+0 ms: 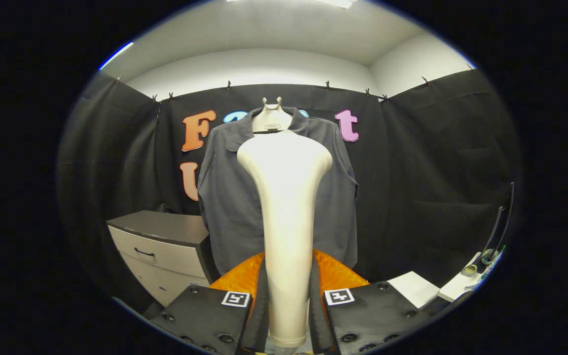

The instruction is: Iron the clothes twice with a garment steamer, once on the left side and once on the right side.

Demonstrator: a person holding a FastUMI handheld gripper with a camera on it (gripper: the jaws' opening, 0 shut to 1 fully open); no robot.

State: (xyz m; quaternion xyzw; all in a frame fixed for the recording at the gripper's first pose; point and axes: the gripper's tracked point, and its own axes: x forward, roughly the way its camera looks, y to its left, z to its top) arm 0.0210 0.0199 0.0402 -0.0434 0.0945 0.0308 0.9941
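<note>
1. The gripper (288,315) is pinching the handle of the garment steamer (286,207), with both fingers (259,305) pressing on its lower part, one on each side.
2. The steamer is standing upright between the fingers, its wide pale head rising in front of the shirt (225,197).
3. The shirt, dark grey with a collar, is hanging just behind the steamer on a pale hanger (271,118), in front of the black cloth wall.
4. Something orange (336,273) is showing just behind the steamer's handle, low on both sides of it.
5. A cabinet (165,246) with a drawer is sitting to the left of the steamer, below the shirt's sleeve.
6. A white table (414,288) is lying to the right of the steamer, with small items near its far edge, too small to tell.
</note>
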